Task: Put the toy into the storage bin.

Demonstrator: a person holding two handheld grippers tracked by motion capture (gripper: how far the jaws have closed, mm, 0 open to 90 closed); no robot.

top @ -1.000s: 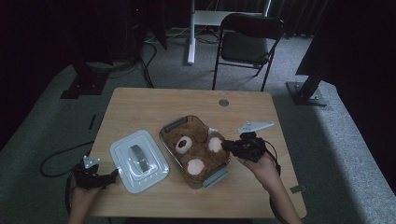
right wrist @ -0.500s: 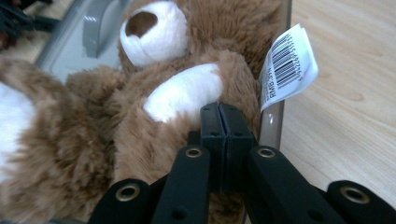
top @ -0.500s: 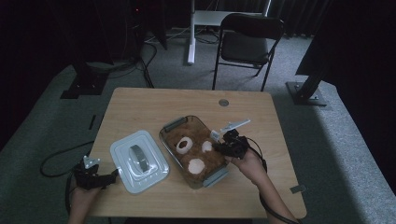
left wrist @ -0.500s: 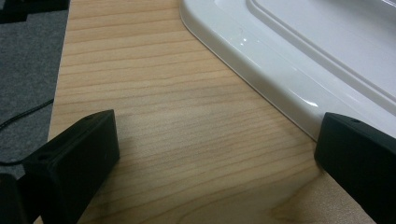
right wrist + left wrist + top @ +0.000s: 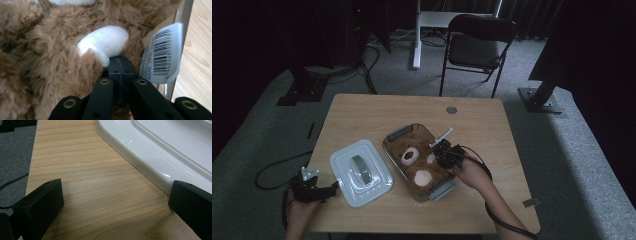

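Against closed right tongs (image 5: 119, 65), plush bear (image 5: 50, 50)

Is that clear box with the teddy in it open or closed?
Open. The clear box has no cover; its white lid lies flat on the table beside it, and the teddy fills it uncovered.

- Plush toy (image 5: 414, 162): shaggy brown fur with white patches and a dark spot on one, packed into the box and filling it. In the right gripper view a white paw (image 5: 106, 41) shows amid the fur, and a white barcode tag (image 5: 162, 53) hangs at its side against the box wall.
- Box (image 5: 398, 134): clear, rectangular, grey handles at both ends, open, set askew near the middle of the counter (image 5: 492, 130).
- Lid (image 5: 343, 175): white, rounded rectangle, grey handle on top, flat on the counter just left of the box.
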